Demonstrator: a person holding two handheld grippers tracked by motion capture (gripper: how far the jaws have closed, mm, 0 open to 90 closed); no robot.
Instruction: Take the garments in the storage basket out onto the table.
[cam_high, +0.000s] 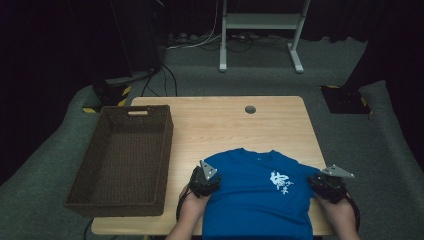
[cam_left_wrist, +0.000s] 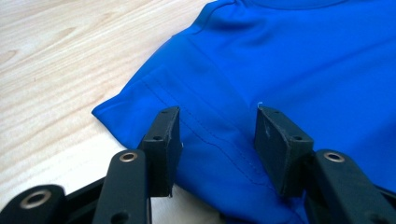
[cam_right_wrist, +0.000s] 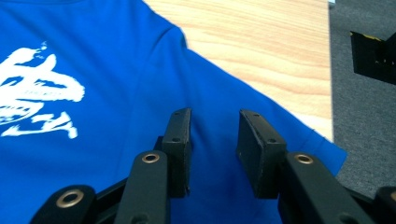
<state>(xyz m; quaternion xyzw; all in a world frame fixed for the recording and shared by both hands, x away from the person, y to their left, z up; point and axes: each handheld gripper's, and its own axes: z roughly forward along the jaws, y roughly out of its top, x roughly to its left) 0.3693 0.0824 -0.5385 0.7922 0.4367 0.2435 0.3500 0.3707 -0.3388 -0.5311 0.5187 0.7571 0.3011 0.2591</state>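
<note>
Blue T-shirt (cam_high: 257, 195) lies flat, face up, at the table's (cam_high: 215, 120) near edge, hem hanging over it, collar toward the middle. Left gripper (cam_high: 204, 181) is at the left sleeve (cam_left_wrist: 154, 100), jaws apart with the sleeve seam between them, pads not pressing. Right gripper (cam_high: 327, 184) is over the right sleeve (cam_right_wrist: 280, 126) near the table's right edge, jaws likewise apart, nothing pinched. Fabric looks light, limp and smooth, so it will likely sag and bunch; pinching each sleeve at the shoulder seam seems best. Wicker basket (cam_high: 125, 160) sits along the left edge.
</note>
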